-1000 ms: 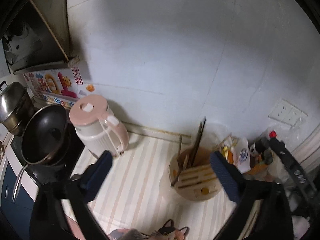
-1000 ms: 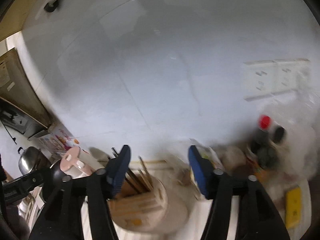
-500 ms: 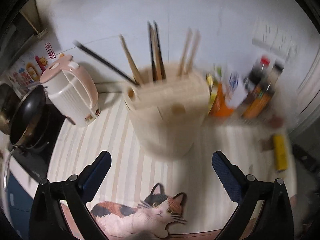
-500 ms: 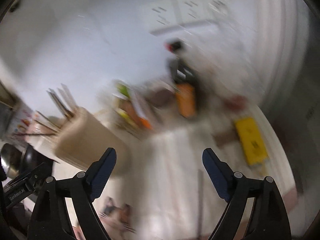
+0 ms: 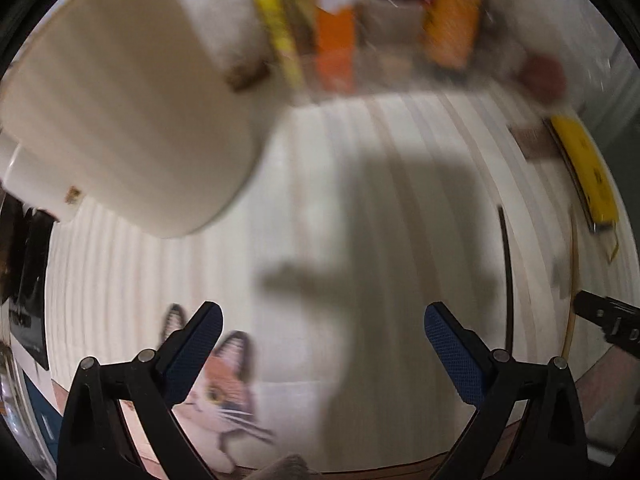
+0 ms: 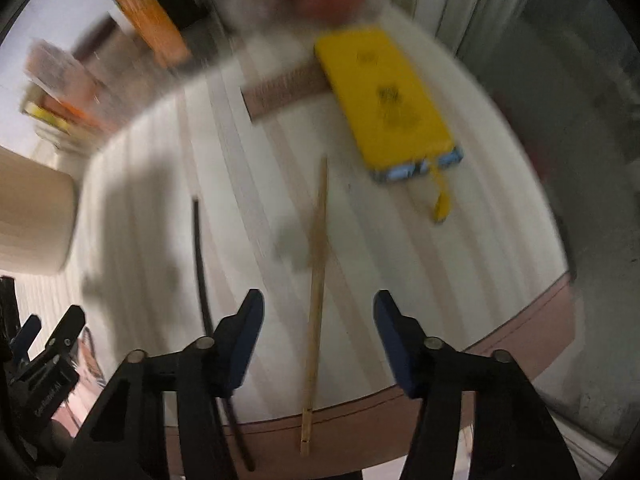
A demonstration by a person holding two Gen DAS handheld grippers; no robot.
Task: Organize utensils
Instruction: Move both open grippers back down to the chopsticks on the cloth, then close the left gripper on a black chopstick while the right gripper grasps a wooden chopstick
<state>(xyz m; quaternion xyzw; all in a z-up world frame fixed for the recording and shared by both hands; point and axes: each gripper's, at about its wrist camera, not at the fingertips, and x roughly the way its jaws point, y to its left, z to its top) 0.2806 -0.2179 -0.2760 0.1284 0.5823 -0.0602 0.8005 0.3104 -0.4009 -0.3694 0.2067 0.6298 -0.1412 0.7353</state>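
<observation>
A light wooden chopstick (image 6: 318,280) lies on the striped mat, running between the fingers of my right gripper (image 6: 318,332), whose jaws are closing above it without touching it. A black chopstick (image 6: 202,276) lies just left of the right gripper's left finger. In the left wrist view both chopsticks show at the right edge, the black chopstick (image 5: 507,276) and the wooden chopstick (image 5: 573,288). My left gripper (image 5: 322,344) hangs open over bare mat, with nothing between its fingers. The beige utensil holder (image 5: 132,120) stands at upper left.
A yellow power bank (image 6: 386,104) with a short cable lies beyond the wooden chopstick, beside a brown strip (image 6: 286,90). Sauce packets and bottles (image 5: 334,48) crowd the back. A cat picture (image 5: 218,396) marks the mat's near left. The table edge (image 6: 520,320) runs close in front.
Both grippers dropped from wall height down toward the mat and tilted downward. The utensil holder slid to the upper left; the chopsticks came into view under the right gripper, whose jaws have narrowed.
</observation>
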